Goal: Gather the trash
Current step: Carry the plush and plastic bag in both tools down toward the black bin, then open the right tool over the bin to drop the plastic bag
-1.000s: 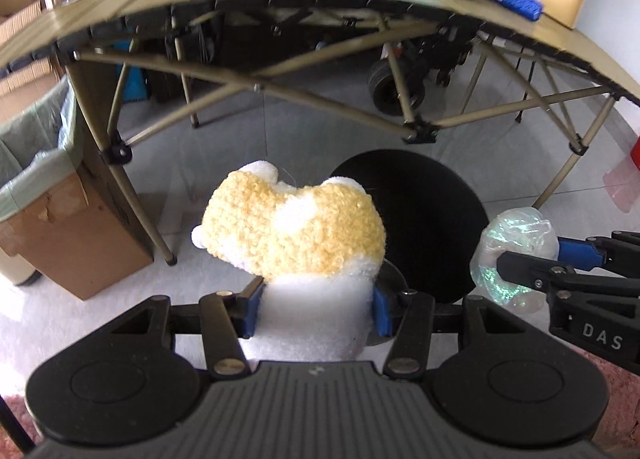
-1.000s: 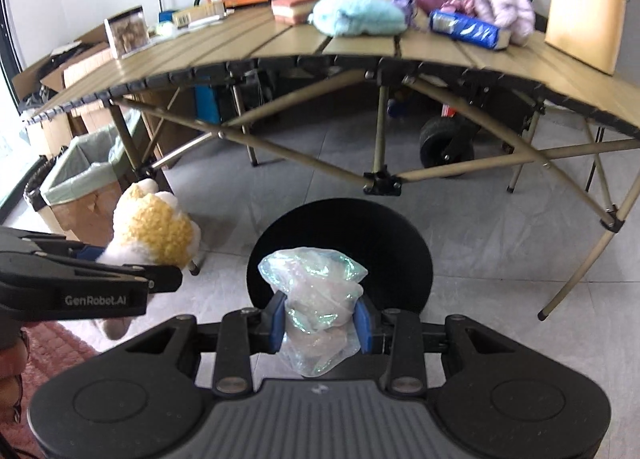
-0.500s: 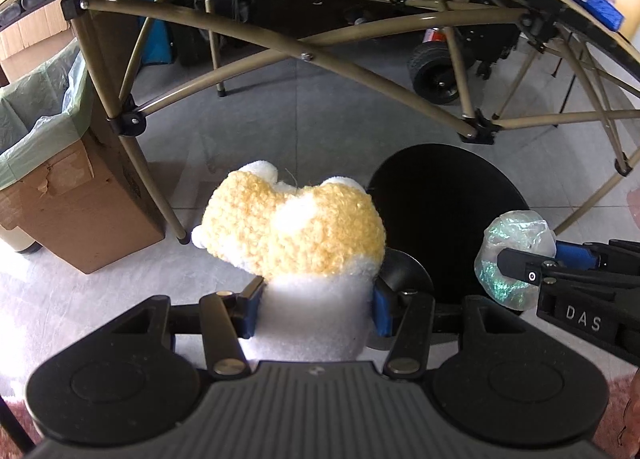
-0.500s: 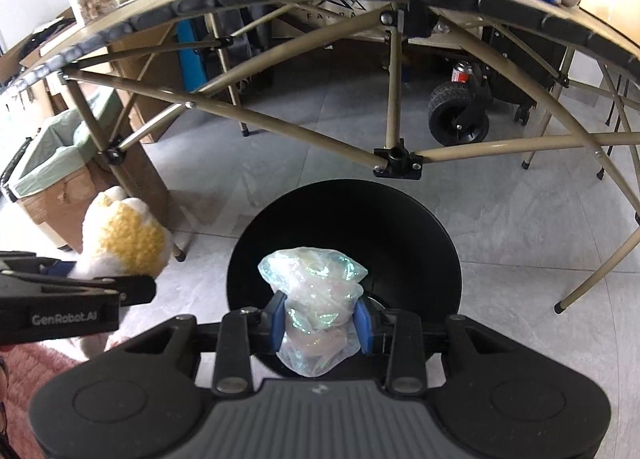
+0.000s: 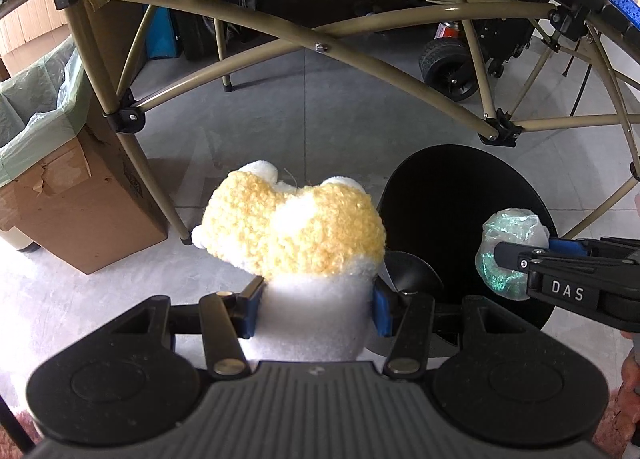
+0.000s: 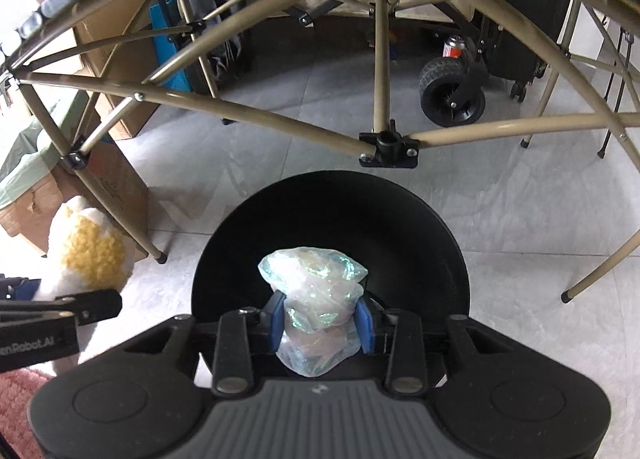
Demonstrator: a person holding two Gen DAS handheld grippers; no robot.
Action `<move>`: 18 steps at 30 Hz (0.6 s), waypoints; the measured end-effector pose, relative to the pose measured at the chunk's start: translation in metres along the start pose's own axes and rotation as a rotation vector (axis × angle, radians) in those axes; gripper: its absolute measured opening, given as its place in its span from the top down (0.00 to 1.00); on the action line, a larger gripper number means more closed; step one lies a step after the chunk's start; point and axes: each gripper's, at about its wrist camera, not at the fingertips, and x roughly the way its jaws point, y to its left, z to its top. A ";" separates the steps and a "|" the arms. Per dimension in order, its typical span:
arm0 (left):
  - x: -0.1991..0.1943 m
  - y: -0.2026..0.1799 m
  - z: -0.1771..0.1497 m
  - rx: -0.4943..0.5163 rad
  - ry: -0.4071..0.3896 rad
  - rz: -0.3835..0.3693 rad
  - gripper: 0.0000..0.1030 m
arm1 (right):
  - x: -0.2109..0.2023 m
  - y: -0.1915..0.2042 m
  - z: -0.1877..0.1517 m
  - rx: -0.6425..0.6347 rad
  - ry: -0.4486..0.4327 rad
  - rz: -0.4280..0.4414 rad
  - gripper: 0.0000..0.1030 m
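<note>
My left gripper (image 5: pixel 314 299) is shut on a fluffy yellow and white plush toy (image 5: pixel 296 235), held above the floor just left of a round black bin (image 5: pixel 460 199). To its right, the right gripper (image 5: pixel 516 259) carries a crumpled iridescent plastic wad (image 5: pixel 508 243) over the bin's mouth. In the right wrist view the plastic wad (image 6: pixel 316 291) sits between the blue pads (image 6: pixel 277 319) of the right gripper (image 6: pixel 320 321). Its jaws are opening, and the pads still touch the wad. The black bin (image 6: pixel 332 215) lies directly under it. The plush toy (image 6: pixel 88 255) shows at the left.
A folding table's tan legs and braces (image 5: pixel 148 179) arch close over and behind the bin. A cardboard box with a green liner (image 5: pixel 60 187) stands at the left. A black wheel (image 6: pixel 452 99) is behind. A pink rug (image 6: pixel 20 387) lies at the near left.
Both grippers have sunk and moved forward under the table edge; the tabletop has left view. The right gripper now hangs right over the bin, its pads slightly wider on the wad.
</note>
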 end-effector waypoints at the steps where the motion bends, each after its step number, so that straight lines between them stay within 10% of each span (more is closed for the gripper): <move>1: 0.000 0.000 0.000 0.000 0.000 0.000 0.49 | 0.001 -0.001 0.000 0.004 0.000 -0.001 0.61; 4: 0.001 0.001 0.000 -0.001 -0.002 0.000 0.49 | 0.005 -0.005 -0.001 0.014 0.002 -0.007 0.56; 9: 0.001 0.001 0.000 -0.006 -0.001 0.003 0.49 | 0.005 -0.010 0.000 0.026 -0.010 -0.024 0.05; 18: -0.003 -0.004 -0.002 0.009 -0.011 -0.011 0.49 | 0.001 -0.014 -0.003 0.033 -0.012 -0.033 0.00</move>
